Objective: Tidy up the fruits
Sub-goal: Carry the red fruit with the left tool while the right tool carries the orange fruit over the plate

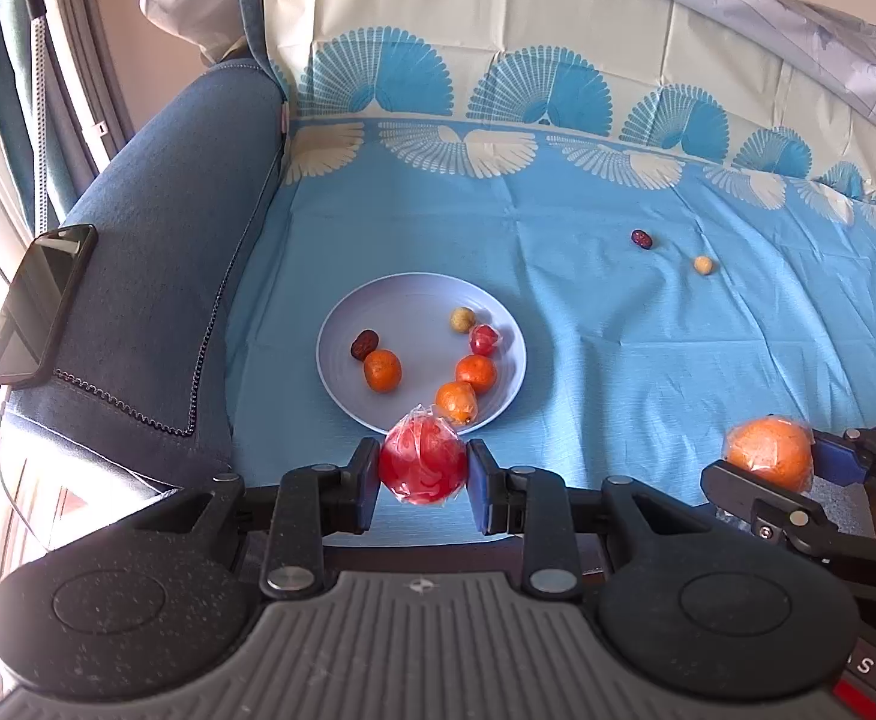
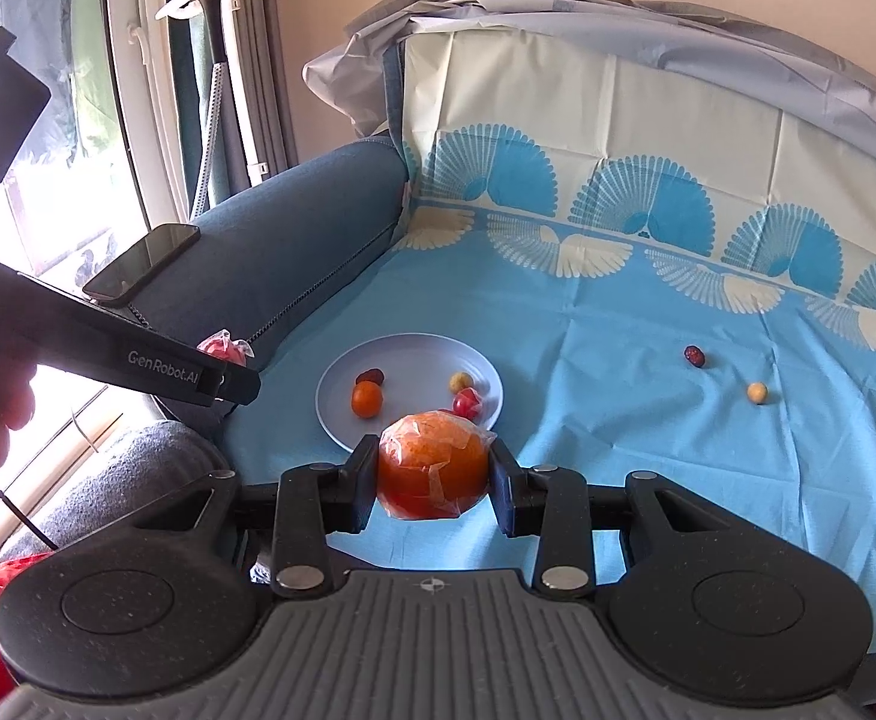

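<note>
You had the left gripper clamped across a wrapped red fruit and the right gripper across a wrapped orange, both just short of the plate, the film probably slippery, so gripping mid-girth suited.

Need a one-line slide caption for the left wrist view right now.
Left gripper clamps a plastic-wrapped red fruit just short of the pale blue plate on the blue patterned cloth.
</note>
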A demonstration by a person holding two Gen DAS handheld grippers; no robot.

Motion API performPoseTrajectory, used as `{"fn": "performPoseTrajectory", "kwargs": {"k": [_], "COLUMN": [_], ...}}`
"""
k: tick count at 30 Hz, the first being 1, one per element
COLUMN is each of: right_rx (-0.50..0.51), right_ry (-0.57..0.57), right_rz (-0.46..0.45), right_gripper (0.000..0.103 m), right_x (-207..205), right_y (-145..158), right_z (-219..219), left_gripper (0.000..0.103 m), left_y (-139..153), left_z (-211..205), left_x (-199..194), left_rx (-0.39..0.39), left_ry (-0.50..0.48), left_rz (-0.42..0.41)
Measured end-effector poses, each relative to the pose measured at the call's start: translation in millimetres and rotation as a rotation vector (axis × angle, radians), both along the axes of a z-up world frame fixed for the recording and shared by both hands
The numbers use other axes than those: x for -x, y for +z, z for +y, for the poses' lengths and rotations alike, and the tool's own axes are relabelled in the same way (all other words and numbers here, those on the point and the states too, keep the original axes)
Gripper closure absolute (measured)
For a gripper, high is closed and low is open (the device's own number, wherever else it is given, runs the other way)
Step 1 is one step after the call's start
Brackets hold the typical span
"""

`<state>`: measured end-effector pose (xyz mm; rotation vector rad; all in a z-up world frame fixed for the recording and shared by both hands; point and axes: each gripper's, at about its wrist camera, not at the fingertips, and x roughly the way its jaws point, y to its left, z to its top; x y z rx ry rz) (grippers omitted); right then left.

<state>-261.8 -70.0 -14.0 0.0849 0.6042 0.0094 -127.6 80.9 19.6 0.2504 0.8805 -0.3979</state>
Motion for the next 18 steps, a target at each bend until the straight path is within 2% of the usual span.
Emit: {"fn": "performPoseTrajectory", "kwargs": {"k": [8, 18], "right_rx": [0.004, -0.024], "right_ry": [0.004, 0.057], "right_rz": [0.027, 0.077], "right_gripper": [0.064, 0.064], "right_x": [-21, -78], "right_y": [-9, -30], "right_z": [-2, 7], "left_gripper": [0.07, 0.07], "left_y": [-10, -29], "left_z": [4, 9], "left_x": [-26, -79], "left_rx": [-0.014, -0.033], "left_ry": [0.027, 0.063], "left_rz": [0.024, 0.085]}}
